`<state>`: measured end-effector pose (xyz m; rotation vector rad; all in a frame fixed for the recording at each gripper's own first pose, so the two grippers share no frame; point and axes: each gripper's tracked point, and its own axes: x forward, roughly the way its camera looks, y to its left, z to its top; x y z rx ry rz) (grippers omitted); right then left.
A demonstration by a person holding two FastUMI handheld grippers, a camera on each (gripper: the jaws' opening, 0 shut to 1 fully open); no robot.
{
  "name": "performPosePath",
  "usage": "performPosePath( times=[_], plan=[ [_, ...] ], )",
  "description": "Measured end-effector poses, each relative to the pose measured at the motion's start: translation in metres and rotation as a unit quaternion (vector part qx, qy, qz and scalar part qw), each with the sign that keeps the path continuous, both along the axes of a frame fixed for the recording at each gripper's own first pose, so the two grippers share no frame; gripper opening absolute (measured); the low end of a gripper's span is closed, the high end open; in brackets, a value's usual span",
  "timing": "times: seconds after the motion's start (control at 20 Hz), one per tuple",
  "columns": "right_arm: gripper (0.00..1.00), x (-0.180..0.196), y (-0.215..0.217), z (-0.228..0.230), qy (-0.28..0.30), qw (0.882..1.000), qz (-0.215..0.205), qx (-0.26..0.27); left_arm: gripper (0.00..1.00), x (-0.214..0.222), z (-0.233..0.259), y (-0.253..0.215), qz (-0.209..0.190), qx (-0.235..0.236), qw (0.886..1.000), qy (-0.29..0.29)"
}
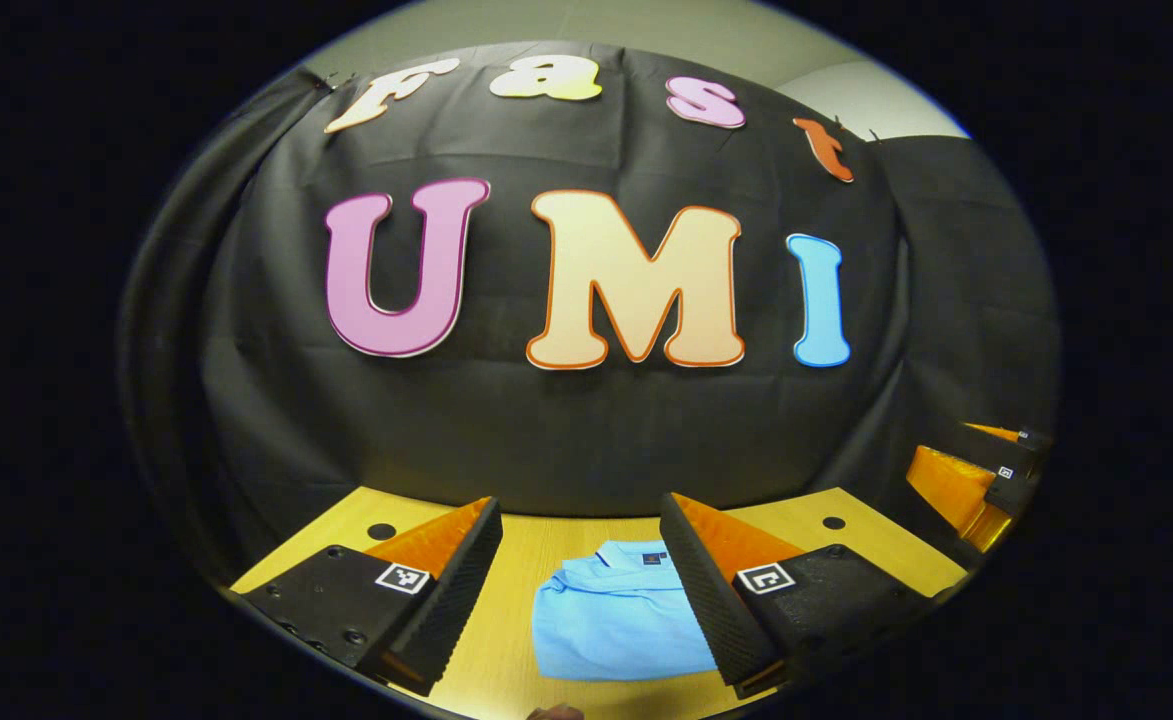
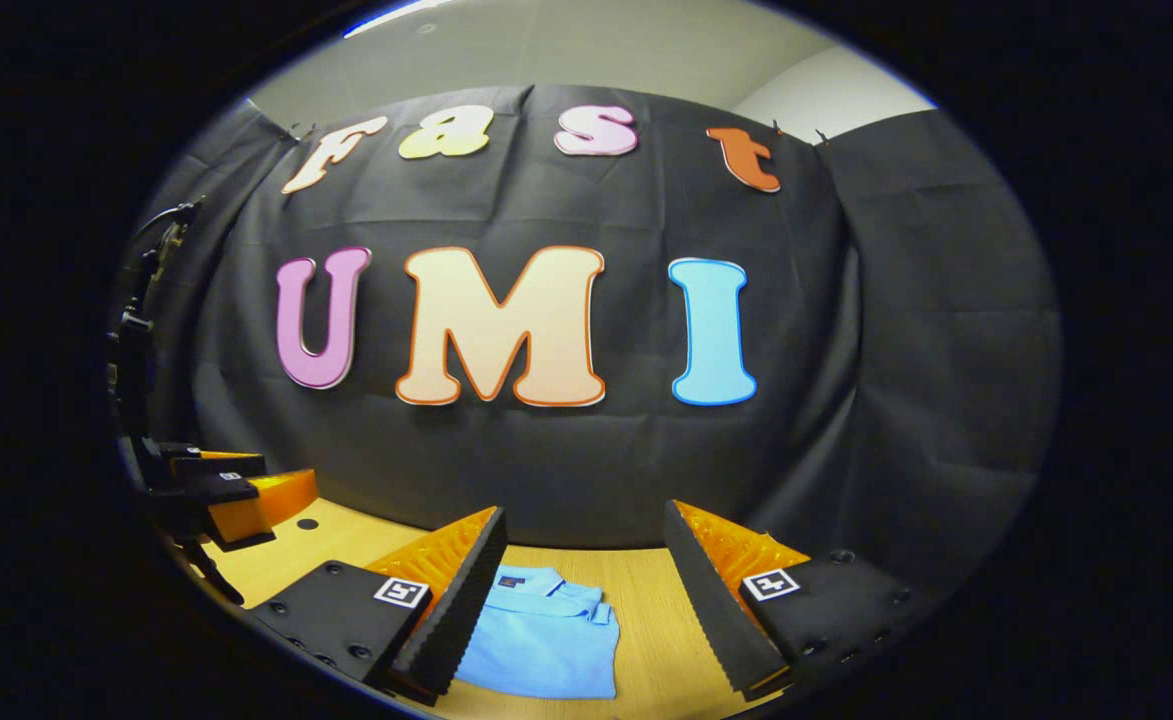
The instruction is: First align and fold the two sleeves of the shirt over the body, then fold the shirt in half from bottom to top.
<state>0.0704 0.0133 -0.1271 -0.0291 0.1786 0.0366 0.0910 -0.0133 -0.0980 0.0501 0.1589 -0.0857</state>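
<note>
A: Report what is cut off or obscured.

B: In the left gripper view, the right-hand edge of the folded light-blue polo shirt (image 1: 618,620) is covered by one finger of the left gripper (image 1: 581,600). In the right gripper view, the shirt's left edge is covered by a finger of the right gripper (image 2: 581,610). The shirt's lower edge runs toward the rim of both views. A small rounded object at the bottom rim of the left gripper view cannot be identified.

A: Materials and shapes?

B: The shirt is smooth knit, folded to a compact rectangle, collar toward the booth wall, lying flat on the pale wooden table (image 1: 536,545). The table has round dark holes (image 1: 381,531). The finger pads are ribbed wedges.

A: Finger state?

B: Both grippers stand spread wide above the table, holding nothing and clear of the shirt.

A: Differences between views?

B: Each view shows the other gripper at its side edge, above the table.
</note>
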Motion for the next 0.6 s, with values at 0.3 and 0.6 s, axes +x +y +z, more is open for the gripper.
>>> performPosePath(
  times=[0.3,0.6],
  plan=[
    [0.98,-0.066,-0.004,0.03,-0.007,1.0,0.017,0.016,0.95,-0.067,0.029,-0.011,0.001,0.002,1.0,-0.021],
    [0.98,-0.091,-0.004,0.043,-0.013,0.999,0.016,0.032,0.95,-0.093,0.043,-0.005,-0.008,0.017,0.999,-0.038]
  ],
)
